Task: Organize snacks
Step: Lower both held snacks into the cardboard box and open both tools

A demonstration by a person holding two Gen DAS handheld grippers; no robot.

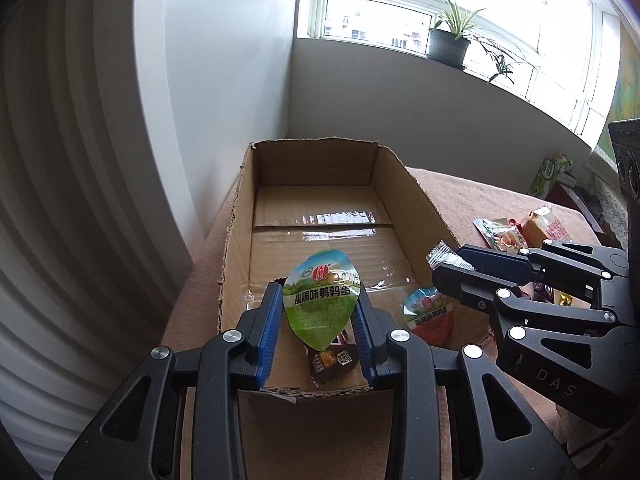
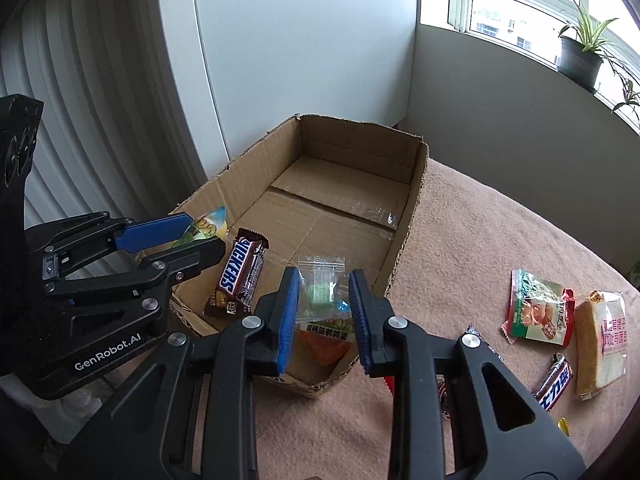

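From the left wrist, the left gripper [image 1: 318, 312] hangs over the near end of the cardboard box [image 1: 412, 200], its blue pads pressed on the two edges of a green leaf-shaped egg pack [image 1: 320, 300], held upright so it can, I judge, be let go straight down into the box. Below it on the box floor lies a Snickers bar [image 1: 332, 360], and an orange egg pack [image 1: 430, 314] sits in the near right corner. The right gripper [image 1: 454, 266] reaches in over the box's right wall with a clear-wrapped candy [image 1: 442, 255] at its tips. From the right wrist, that candy [image 2: 323, 284] sits between the blue pads but I see a gap on each side, so the jaws stand loosened around it, not pinching, over the near corner above the orange pack. More snacks wait on the pink blanket [image 2: 480, 220] right of the box: a red packet [image 2: 536, 310] and a wrapped cake slice [image 2: 602, 340].
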